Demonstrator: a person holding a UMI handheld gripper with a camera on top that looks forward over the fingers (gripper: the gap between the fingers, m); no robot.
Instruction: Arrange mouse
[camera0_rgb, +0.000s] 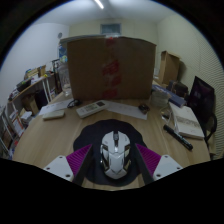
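Observation:
A white and grey mouse (114, 152) lies on a dark round mouse pad (93, 131) on the wooden desk (50, 140). My gripper (114, 162) is open around it. The mouse stands between the two fingers, with a dark gap showing at either side between its body and the magenta pads (80, 160). The mouse's front points away from me, toward the back of the desk. Its rear end is hidden at the bottom of the view.
A large cardboard box (110, 65) stands at the back of the desk. A white keyboard (92, 107) and papers lie before it. An open book (186, 122) and a black pen (178, 136) lie at the right, below a dark screen (203, 95). Shelves stand at the left.

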